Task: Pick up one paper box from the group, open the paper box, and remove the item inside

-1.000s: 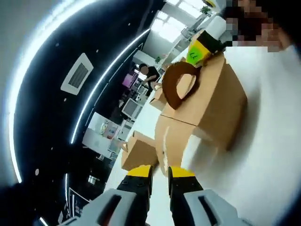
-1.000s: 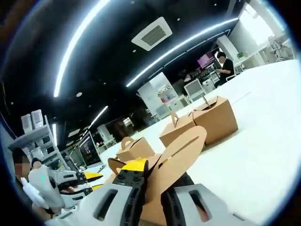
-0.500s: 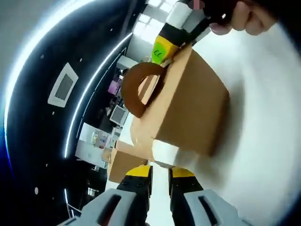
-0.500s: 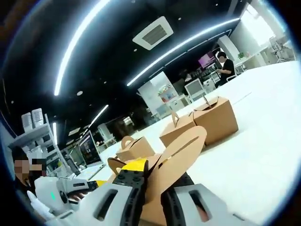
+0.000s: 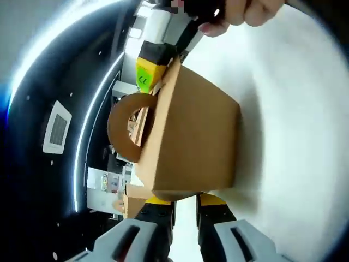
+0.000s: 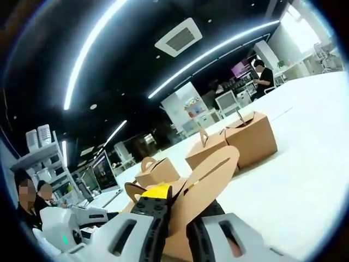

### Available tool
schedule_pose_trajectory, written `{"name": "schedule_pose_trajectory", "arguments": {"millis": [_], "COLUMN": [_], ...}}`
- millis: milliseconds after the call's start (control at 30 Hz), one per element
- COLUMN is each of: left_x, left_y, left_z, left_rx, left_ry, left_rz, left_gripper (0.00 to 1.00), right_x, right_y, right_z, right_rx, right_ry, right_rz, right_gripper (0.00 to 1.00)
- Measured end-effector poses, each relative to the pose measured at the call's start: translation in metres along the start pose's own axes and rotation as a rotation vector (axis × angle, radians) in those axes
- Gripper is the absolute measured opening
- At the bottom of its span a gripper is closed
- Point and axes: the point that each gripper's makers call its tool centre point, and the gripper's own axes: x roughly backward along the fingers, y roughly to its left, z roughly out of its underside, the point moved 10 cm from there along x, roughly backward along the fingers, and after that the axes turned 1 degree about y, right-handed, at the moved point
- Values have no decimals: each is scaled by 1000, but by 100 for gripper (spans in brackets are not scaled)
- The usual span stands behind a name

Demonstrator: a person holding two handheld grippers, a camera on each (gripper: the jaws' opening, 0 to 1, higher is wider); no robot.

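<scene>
Nearest in the right gripper view, the right gripper (image 6: 173, 210) was clenched on the box's (image 6: 210, 177) upright handle flap, one jaw on each side. In the left gripper view the left gripper (image 5: 186, 201) sat just under the same box (image 5: 193, 139), jaws close together; whether they pinched its lower edge or only touched it, we could not tell. That box stood at the table (image 6: 294, 180) edge nearest us, its round handle (image 5: 124, 131) jutting sideways and the right tool's yellow tips (image 5: 147, 73) on its top.

Progress, as we judged it: one box was singled out and held at both ends. The top looked closed, and no item was to be seen. Opening and removal were left to do.

Farther off, three more boxes (image 6: 252, 137) sat on the white table, well apart from ours. Beyond, we noted a dark ceiling with long light strips (image 6: 92, 54) and a vent (image 6: 178, 37), monitors (image 6: 103, 173), shelving (image 6: 41, 150), and a person (image 6: 262, 73) standing at a far desk.
</scene>
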Motion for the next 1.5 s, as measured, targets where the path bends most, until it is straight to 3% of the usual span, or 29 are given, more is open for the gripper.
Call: {"name": "schedule_pose_trajectory", "arguments": {"millis": [167, 300, 500, 700, 800, 967, 1133, 1167, 1267, 1433, 1500], "left_x": [-1, 5, 28, 40, 46, 62, 79, 81, 77, 51, 37], "left_y": [-1, 1, 8, 31, 39, 45, 54, 57, 66, 81, 83], "left_z": [-2, 6, 18, 25, 23, 17, 2, -3, -7, -3, -2], "left_rx": [-6, 23, 147, 239, 334, 562, 660, 679, 689, 635, 622], "left_ry": [-4, 7, -39, -60, -113, -263, -385, -412, -400, -261, -232], "left_rz": [12, 12, 8, -68, -44, 88, 123, 115, 42, -160, -187], "left_gripper": [17, 17, 19, 19, 19, 19, 19, 19, 19, 19, 18], "right_x": [0, 1, 0, 0, 0, 2, 1, 1, 1, 0, 0], "right_y": [0, -2, -3, -1, -1, -1, 0, 0, 1, 0, -1], "right_z": [0, -1, -1, -1, -2, -2, -2, -2, -3, -3, -3], "right_rx": [2, 3, -2, -5, 4, 9, 12, 13, 14, 16, 15], "right_ry": [0, 1, -2, -4, -3, -3, -3, -3, -2, -1, -1], "right_rz": [-2, -4, -5, -7, -7, -4, -4, -3, -3, -2, 0], "right_gripper": [11, 11, 11, 11, 11, 11, 11, 11, 11, 11, 11]}}
